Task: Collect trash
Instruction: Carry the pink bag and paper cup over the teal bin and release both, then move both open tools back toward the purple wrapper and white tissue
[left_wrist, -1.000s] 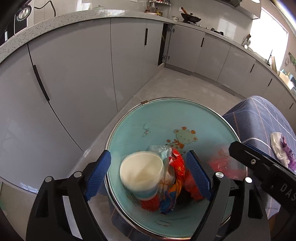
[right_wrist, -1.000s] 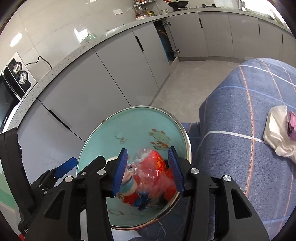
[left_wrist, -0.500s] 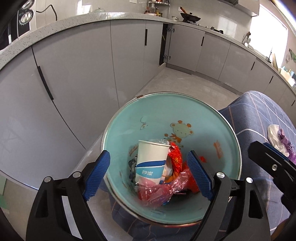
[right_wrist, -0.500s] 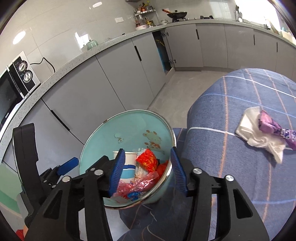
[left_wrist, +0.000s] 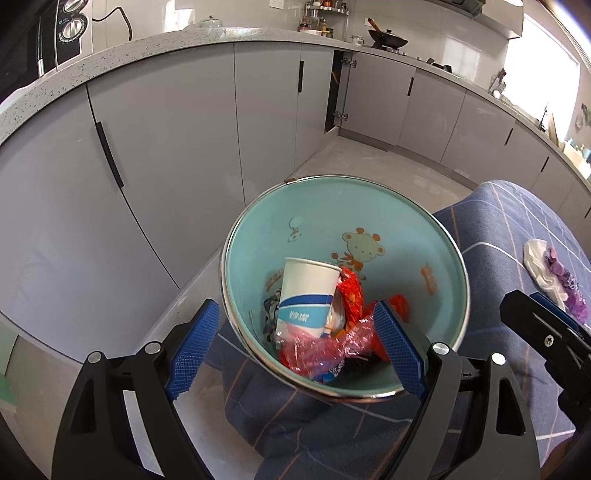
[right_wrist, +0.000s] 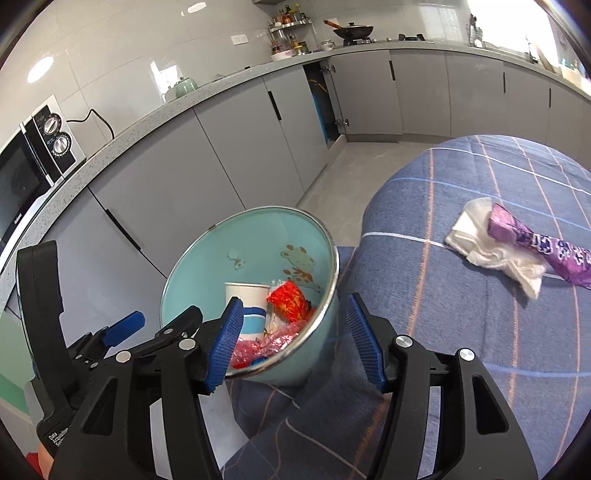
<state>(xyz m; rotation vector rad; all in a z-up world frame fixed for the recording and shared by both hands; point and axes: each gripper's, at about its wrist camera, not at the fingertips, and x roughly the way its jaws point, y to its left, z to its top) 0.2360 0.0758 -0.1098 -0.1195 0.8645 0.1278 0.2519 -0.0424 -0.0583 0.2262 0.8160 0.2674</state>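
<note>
A teal bin with a metal rim (left_wrist: 391, 206) (right_wrist: 192, 266) stands at the edge of the blue checked cloth. Inside lie a white and blue paper cup (left_wrist: 306, 295) (right_wrist: 245, 306), a red wrapper (left_wrist: 349, 291) (right_wrist: 290, 304) and a pink plastic bag (left_wrist: 325, 349). My left gripper (left_wrist: 295, 354) is open and empty above the bin's near rim. My right gripper (right_wrist: 295, 341) is open and empty, near the bin's right side. A white tissue (right_wrist: 491, 247) (left_wrist: 541, 266) and a purple wrapper (right_wrist: 543, 251) (left_wrist: 565, 277) lie on the cloth to the right.
Grey kitchen cabinets (left_wrist: 166, 147) run behind the bin, with a narrow floor strip between. A microwave (right_wrist: 33, 162) sits on the counter at left. The blue checked cloth (right_wrist: 461, 332) covers the surface on the right.
Both grippers have pulled back and up from the bin. The paper cup and the pink bag, earlier between the fingers, now lie in the bin.
</note>
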